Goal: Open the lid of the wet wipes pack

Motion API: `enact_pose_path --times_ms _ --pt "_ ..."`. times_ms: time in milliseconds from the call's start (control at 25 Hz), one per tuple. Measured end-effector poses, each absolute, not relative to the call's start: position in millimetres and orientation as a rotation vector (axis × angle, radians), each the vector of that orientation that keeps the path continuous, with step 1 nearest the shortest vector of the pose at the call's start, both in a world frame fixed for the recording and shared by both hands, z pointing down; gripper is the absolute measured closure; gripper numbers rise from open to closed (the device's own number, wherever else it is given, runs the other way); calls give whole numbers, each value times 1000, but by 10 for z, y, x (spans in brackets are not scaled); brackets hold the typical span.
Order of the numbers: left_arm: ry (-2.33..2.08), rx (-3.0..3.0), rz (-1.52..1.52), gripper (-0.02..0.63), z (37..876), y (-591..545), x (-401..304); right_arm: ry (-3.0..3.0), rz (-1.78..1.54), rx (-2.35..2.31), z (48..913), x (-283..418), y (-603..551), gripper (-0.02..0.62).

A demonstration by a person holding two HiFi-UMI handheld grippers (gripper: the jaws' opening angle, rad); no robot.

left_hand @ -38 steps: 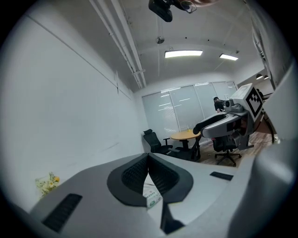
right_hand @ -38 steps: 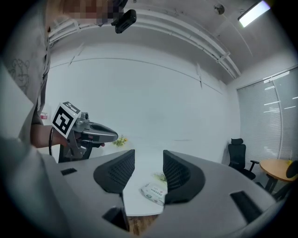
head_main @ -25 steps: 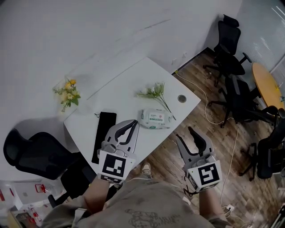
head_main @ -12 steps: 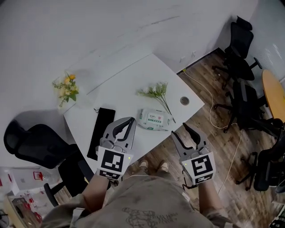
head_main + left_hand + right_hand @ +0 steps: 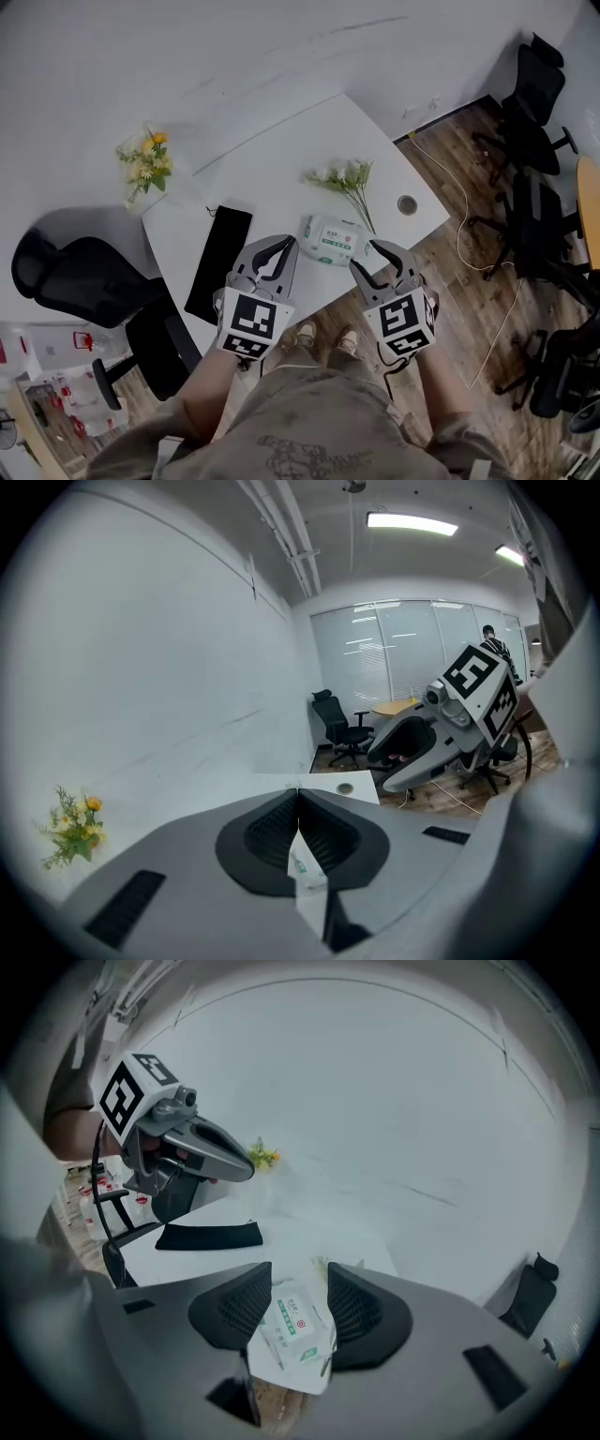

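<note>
**Light pack at risk of sliding or lifting instead of opening**

The right gripper (image 5: 388, 255) is hovering with its jaws spread apart and nothing between them. The wet wipes pack (image 5: 333, 239) is lying flat just ahead of it on the white worktop (image 5: 272, 178), not touching either jaw. The left gripper (image 5: 279, 251) is hanging beside it with its jaws closed tip to tip and empty, and the pack is sitting just ahead of it as well, to its right.

The lid seems to be lying flat and shut on the pack's top face, though its edge is too small to make out. The main danger is the pack itself. It is looking soft and light, so a jaw catching the lid may be dragging the whole pack up or along unless the other gripper is pressing it down.

A flower sprig (image 5: 347, 183) is lying just beyond the pack, where a forward push could be sweeping it away. A black pouch (image 5: 217, 264) is resting to the left of the left gripper, out of harm's way.
</note>
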State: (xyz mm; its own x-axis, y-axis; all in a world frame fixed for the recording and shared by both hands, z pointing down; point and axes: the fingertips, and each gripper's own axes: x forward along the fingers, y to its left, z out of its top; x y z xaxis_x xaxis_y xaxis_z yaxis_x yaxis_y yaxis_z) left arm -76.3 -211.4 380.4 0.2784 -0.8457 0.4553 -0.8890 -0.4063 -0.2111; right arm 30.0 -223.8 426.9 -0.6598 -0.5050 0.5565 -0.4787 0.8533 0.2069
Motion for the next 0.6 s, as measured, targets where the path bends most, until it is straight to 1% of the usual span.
enact_pose_path --times_ms 600 --pt "-1519 2290 934 588 4874 -2316 -837 -2234 -113 516 5447 34 -2436 393"
